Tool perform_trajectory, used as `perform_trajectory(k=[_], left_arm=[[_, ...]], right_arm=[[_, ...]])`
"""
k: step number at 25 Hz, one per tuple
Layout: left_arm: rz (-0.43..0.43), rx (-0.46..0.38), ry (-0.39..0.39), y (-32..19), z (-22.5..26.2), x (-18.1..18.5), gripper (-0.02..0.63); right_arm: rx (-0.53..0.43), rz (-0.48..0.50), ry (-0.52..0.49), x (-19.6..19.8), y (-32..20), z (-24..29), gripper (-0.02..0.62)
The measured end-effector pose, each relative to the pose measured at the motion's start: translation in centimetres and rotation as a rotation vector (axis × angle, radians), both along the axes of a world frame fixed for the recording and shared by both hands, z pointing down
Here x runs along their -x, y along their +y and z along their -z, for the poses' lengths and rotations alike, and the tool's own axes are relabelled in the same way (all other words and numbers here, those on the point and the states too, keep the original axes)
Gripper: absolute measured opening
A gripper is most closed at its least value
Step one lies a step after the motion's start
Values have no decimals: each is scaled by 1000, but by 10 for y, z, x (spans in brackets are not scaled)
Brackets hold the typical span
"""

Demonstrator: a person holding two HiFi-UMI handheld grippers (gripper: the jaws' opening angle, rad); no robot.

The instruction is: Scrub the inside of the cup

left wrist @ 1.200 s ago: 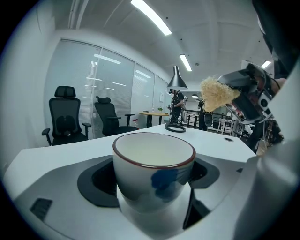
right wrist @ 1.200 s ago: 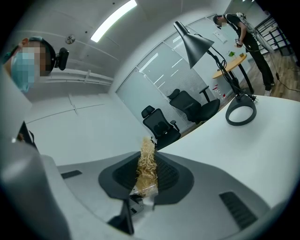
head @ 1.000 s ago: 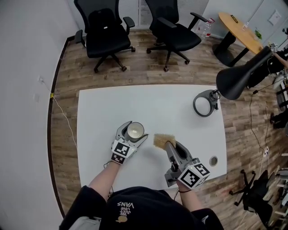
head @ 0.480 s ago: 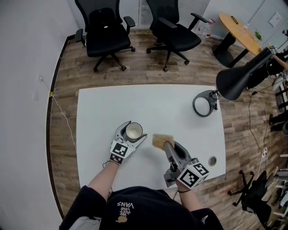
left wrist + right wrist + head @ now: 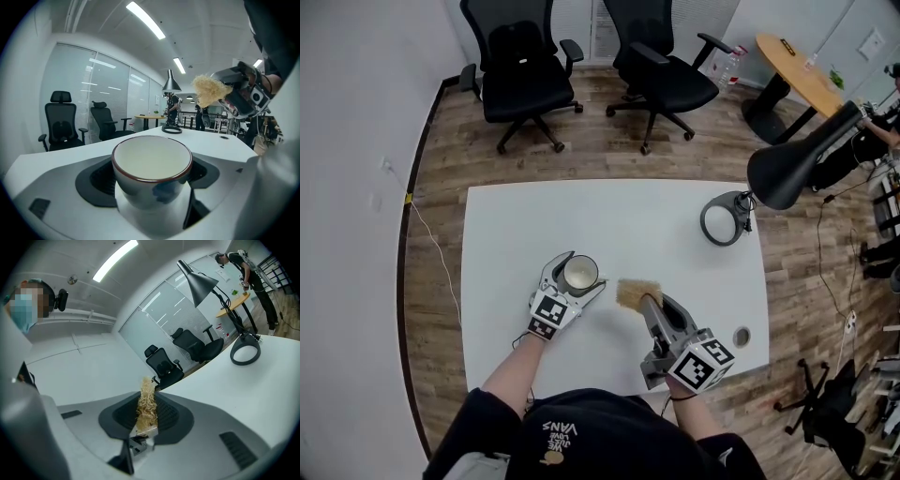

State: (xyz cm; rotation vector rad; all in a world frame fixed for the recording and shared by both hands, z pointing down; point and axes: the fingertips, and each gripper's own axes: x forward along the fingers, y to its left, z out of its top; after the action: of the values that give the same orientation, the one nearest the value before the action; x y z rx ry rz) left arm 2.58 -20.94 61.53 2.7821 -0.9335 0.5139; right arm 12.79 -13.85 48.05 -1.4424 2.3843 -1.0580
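Gripping one cup [image 5: 151,164], the left tool [image 5: 583,272] sits near the right tool [image 5: 646,305] pinching one fibrous scrubber [image 5: 636,291]

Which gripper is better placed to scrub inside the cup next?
The right gripper: it grips the scrub pad just beside the cup, while the left gripper is shut on the upright cup, steadying it.

Cup [image 5: 580,273] just left of scrubber [image 5: 637,292] (lamp base [image 5: 724,217] stands behind, farther right).
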Motion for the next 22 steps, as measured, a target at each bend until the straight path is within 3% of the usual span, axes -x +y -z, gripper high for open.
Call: perform_trajectory(k=[9,19,22], left_arm=[[70,-82,21,9,48,20,410],[89,-69,99,28,98,42,402],[102,-89,108,33,116,49,348]], right_arm=[[-37,24,5,6,-3,9,78],[-72,47,28,20,-5,23,78],[-91,55,34,22,-6,25,78]])
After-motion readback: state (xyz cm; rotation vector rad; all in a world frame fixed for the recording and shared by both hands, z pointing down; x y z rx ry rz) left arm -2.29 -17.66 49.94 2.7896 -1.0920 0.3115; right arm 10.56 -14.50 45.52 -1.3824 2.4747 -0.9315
